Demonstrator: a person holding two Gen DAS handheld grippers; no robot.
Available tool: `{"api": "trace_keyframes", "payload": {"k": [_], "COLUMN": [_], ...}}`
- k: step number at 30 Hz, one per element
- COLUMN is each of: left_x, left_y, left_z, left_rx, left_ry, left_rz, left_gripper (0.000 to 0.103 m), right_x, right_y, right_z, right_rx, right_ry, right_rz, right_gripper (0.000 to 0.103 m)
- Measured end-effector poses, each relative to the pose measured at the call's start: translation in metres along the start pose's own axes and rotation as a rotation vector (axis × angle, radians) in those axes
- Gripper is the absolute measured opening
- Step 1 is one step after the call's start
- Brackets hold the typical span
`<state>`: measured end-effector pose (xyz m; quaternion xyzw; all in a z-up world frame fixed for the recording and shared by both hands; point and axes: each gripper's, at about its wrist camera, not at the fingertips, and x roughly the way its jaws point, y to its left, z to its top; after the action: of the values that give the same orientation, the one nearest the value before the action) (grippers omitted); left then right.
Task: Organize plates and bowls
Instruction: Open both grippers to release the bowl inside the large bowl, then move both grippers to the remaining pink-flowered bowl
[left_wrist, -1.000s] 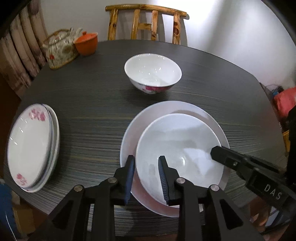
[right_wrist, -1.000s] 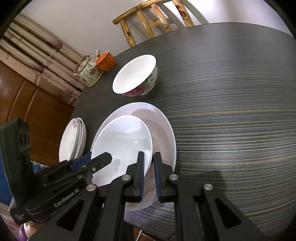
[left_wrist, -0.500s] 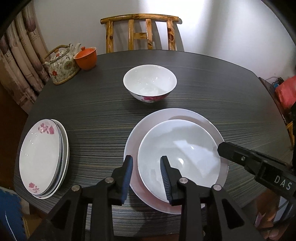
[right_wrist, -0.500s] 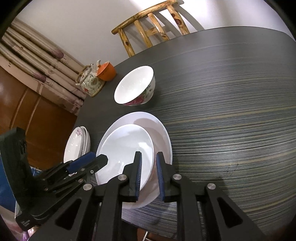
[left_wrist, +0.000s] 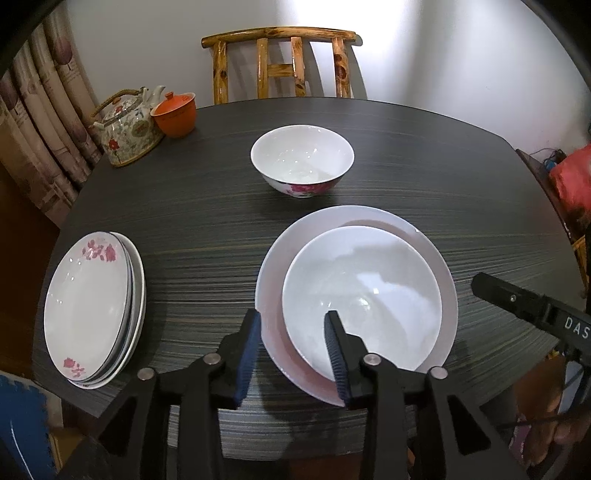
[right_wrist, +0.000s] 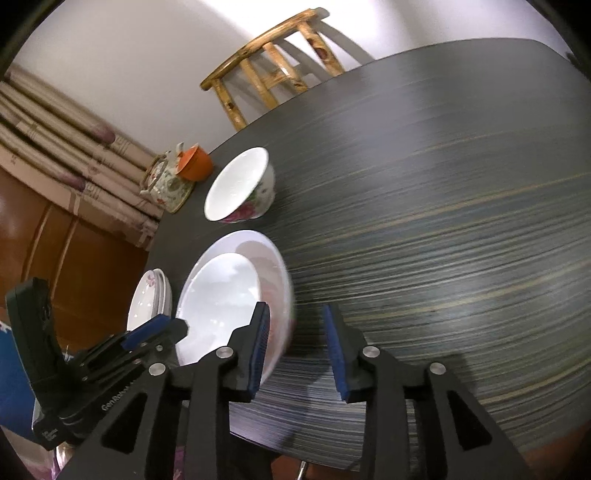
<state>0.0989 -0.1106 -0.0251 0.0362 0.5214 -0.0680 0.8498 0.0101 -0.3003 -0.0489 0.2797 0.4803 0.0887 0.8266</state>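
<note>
both hand-held grippers are letting go as we watch — the left hand-held gripper (left_wrist: 291, 350) opening with the near rims of the wide white bowl (left_wrist: 364, 295) and the big plate (left_wrist: 448, 291) under it loosely between its jaws, the right hand-held gripper (right_wrist: 297, 349) opening over bare bench (right_wrist: 443, 221). so that bowl is placed on its plate, by our reckoning; the flowered bowl (left_wrist: 302, 162) stands alone further back and the flowered plate stack (left_wrist: 92, 306) sits well apart at the left — those look left to gather.

Floral teapot (left_wrist: 127, 131) touching orange lidded cup (left_wrist: 174, 117); wooden chair (left_wrist: 280, 62) behind.
</note>
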Motion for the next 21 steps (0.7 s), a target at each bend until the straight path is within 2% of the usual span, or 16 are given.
{"api": "trace_keyframes", "payload": {"k": [5, 7, 21], "left_x": [-0.007, -0.008, -0.016], "left_y": [0.010, 0.012, 0.005], "left_z": [-0.002, -0.002, 0.008], "left_rx": [-0.039, -0.038, 0.039], "left_ry": [-0.006, -0.009, -0.060], "left_rz": [-0.036, -0.018, 0.083], "left_gripper": [0.043, 0.043, 0.044], "right_x": [-0.007, -0.009, -0.012], "right_y": [-0.017, -0.023, -0.047], "right_z": [-0.003, -0.004, -0.008], "right_rx": [0.039, 0.051, 0.099], "right_ry": [-0.010, -0.015, -0.010], "right_rz": [-0.017, -0.026, -0.045], "right_gripper": [0.038, 0.041, 0.048]}}
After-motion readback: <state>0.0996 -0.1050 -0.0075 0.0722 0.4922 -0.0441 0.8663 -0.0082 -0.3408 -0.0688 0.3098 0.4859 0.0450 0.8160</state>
